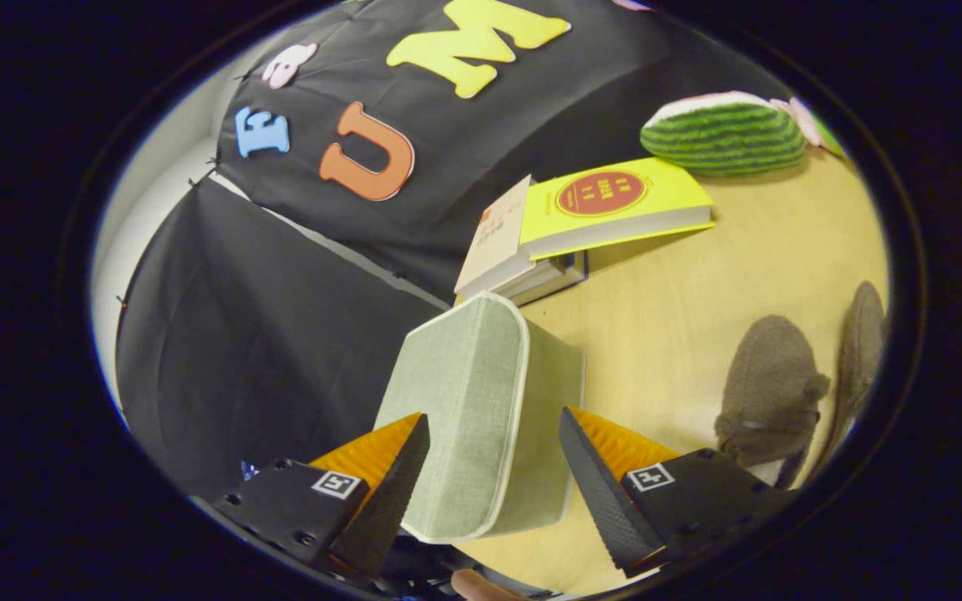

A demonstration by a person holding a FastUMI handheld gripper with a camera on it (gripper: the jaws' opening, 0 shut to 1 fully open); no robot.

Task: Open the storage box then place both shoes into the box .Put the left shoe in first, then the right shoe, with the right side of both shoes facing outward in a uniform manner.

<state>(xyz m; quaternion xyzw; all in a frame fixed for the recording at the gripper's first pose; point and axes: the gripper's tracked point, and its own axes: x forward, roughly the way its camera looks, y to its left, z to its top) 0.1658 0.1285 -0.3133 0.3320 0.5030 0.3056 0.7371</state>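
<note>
storage box (481, 417) lid closed, between spread gripper (493, 455) fingers; best pinching lid's piped edge squarely before lifting; shoes (769, 388) waiting beside.

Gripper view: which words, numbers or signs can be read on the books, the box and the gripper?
Nothing can be read.
Yellow book: characters in a red round emblem, too blurred to read.
Beige book: small print, too small to read.
Gripper: one square coded marker on each finger, no words; fingers open, storage box between them.
Storage box: no text.

tool (493, 430), fingers spread wide, tilted
</note>
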